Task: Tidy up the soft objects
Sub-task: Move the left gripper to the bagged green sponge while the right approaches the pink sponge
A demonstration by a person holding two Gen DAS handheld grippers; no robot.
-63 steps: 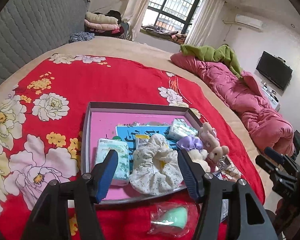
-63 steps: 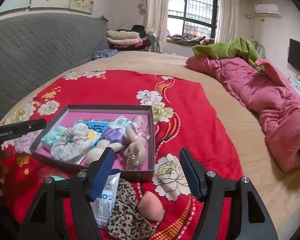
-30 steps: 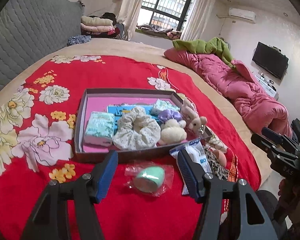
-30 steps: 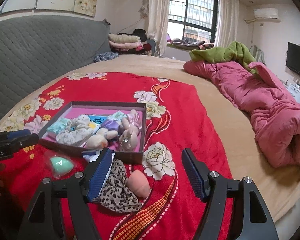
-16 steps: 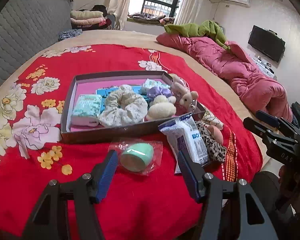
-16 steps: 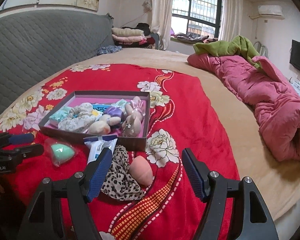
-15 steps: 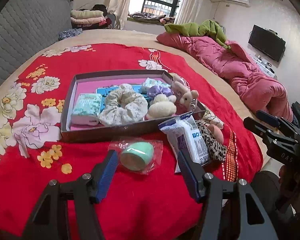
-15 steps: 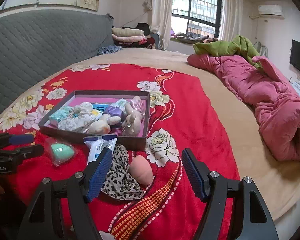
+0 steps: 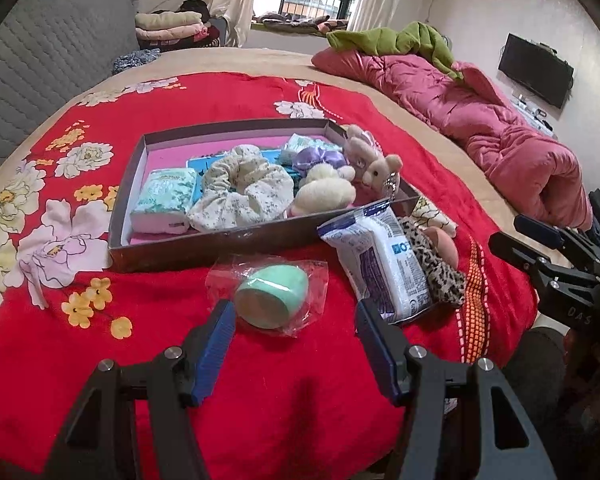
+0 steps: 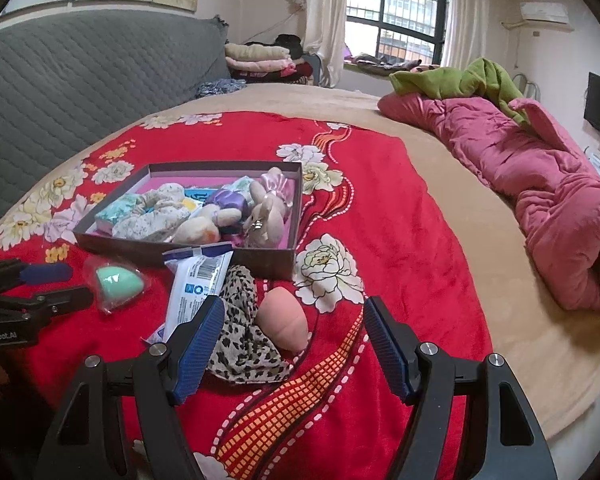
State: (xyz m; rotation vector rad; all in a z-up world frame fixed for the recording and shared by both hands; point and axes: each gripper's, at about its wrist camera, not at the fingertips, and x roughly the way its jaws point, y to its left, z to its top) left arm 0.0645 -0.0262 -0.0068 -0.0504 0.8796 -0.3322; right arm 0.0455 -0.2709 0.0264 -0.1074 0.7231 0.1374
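Observation:
A shallow brown box point(image 9: 204, 245) point(image 10: 260, 258) with a pink floor lies on the red flowered blanket. It holds a tissue pack point(image 9: 165, 200), a cream scrunchie point(image 9: 242, 192), plush toys point(image 9: 376, 168) and other soft items. In front of the box lie a green sponge in a clear bag point(image 9: 272, 295) point(image 10: 118, 280), a white and blue packet point(image 9: 380, 260) point(image 10: 198, 280), a leopard cloth point(image 10: 240, 332) and a peach sponge point(image 10: 284, 318). My left gripper point(image 9: 292, 328) is open, just short of the green sponge. My right gripper point(image 10: 294, 324) is open, just short of the peach sponge.
A crumpled pink quilt point(image 10: 540, 184) with a green cloth point(image 10: 460, 80) lies along the right side of the bed. A grey padded headboard point(image 10: 80, 80) stands at the left. Folded clothes point(image 10: 260, 60) are stacked at the far end. The bed edge runs close below both grippers.
Both grippers have pulled back from the box toward the near edge of the bed. The loose items in front of the box have come into view. Both stay open.

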